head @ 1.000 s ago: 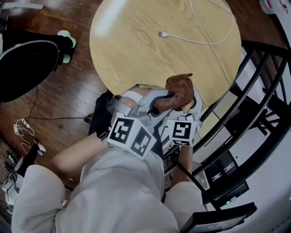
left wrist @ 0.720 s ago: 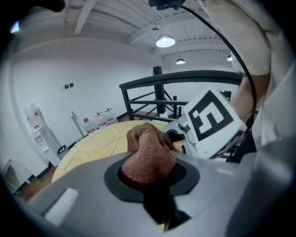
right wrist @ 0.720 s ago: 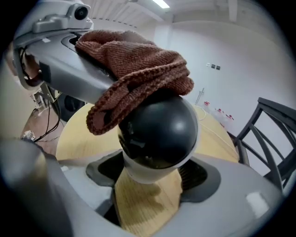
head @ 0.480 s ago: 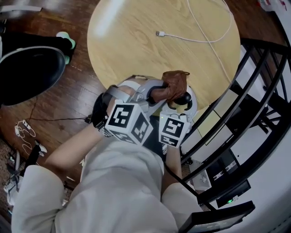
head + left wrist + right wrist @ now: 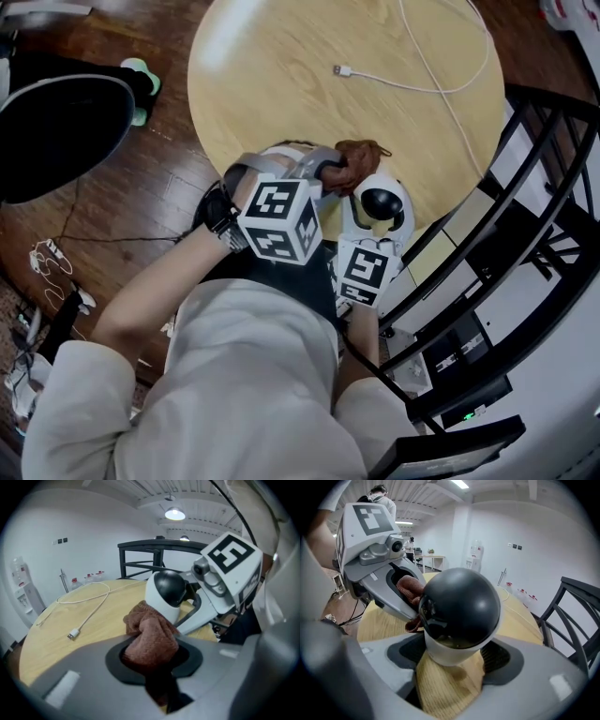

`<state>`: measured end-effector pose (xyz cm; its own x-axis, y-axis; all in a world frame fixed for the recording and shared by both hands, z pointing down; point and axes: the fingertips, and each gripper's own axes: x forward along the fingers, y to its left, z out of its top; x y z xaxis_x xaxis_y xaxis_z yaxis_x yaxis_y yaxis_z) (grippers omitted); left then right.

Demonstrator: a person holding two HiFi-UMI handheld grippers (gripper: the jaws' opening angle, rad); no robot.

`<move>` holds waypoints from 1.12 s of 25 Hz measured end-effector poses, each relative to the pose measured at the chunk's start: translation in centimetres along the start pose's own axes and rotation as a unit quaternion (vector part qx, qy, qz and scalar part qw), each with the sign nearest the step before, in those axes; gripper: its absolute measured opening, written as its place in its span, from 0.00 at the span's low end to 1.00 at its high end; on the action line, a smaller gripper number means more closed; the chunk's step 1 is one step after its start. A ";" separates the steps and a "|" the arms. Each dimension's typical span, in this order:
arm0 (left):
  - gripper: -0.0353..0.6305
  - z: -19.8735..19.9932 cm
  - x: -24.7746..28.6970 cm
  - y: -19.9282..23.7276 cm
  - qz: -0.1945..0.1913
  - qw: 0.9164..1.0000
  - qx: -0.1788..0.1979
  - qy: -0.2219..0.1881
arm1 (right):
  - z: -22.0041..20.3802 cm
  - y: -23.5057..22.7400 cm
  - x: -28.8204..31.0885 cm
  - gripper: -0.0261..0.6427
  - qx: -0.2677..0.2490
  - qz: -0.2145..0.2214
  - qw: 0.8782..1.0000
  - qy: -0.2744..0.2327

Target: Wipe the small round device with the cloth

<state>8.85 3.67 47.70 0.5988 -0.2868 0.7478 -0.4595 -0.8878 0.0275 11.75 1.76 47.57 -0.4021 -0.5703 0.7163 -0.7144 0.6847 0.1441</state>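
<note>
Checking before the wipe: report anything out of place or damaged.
Nothing stands out. The left hand-held gripper grips the brown cloth beside the round device, which the right hand-held gripper holds. A white cable lies loose on the table, apart from both.

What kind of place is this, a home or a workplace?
Probably a workplace, perhaps an office or lab: a water dispenser by a bare white wall, a ribbed ceiling with lamps, and a black metal railing beside the round table.
</note>
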 end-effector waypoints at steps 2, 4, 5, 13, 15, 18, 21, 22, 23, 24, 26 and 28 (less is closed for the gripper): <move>0.20 -0.4 0.6 0.2 -0.010 1.000 0.004 0.013 | -0.1 0.1 0.2 0.59 -0.003 0.001 1.000 0.009; 0.20 -0.6 1.0 0.3 -0.014 1.000 0.008 0.020 | -0.3 0.1 0.2 0.59 -0.008 0.008 1.000 0.022; 0.20 -0.7 1.1 0.2 -0.015 1.000 0.007 0.020 | -0.6 0.2 0.1 0.59 -0.017 0.017 0.999 0.028; 0.20 -0.1 -2.7 1.8 0.082 0.987 -0.113 -0.076 | -0.6 0.3 -0.5 0.59 -0.257 0.135 0.956 -0.048; 0.20 0.9 -5.0 2.1 0.103 0.974 -0.167 -0.117 | -0.3 0.3 -0.6 0.59 -0.289 0.166 0.940 -0.068; 0.20 3.6 -7.6 1.5 0.109 0.966 -0.169 -0.166 | -0.3 0.1 -0.5 0.59 -0.292 0.195 0.934 -0.070; 0.20 7.4 -9.7 1.0 0.097 0.960 -0.168 -0.201 | -0.3 0.2 -0.3 0.58 -0.280 0.188 0.939 -0.067; 0.20 8.3 -9.8 0.8 0.096 0.962 -0.159 -0.200 | -0.4 0.1 -0.3 0.58 -0.272 0.180 0.943 -0.066; 0.20 8.8 -9.5 0.4 0.097 0.967 -0.143 -0.189 | -0.5 0.1 -0.3 0.58 -0.261 0.172 0.948 -0.065; 0.20 9.1 -9.0 0.1 0.099 0.973 -0.121 -0.170 | -0.7 0.0 -0.3 0.57 -0.249 0.162 0.953 -0.063; 0.20 9.0 -7.8 -0.8 0.100 0.985 -0.066 -0.122 | -1.0 -0.2 -0.4 0.55 -0.222 0.138 0.964 -0.051; 0.20 8.6 -6.7 -1.5 0.101 0.992 -0.012 -0.082 | -1.2 -0.3 -0.5 0.53 -0.190 0.114 0.974 -0.037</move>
<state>11.18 3.88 36.92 0.5907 -0.5134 0.6225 -0.5943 -0.7986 -0.0946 12.85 2.42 47.98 -0.5760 -0.4059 0.7096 -0.3433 0.9079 0.2407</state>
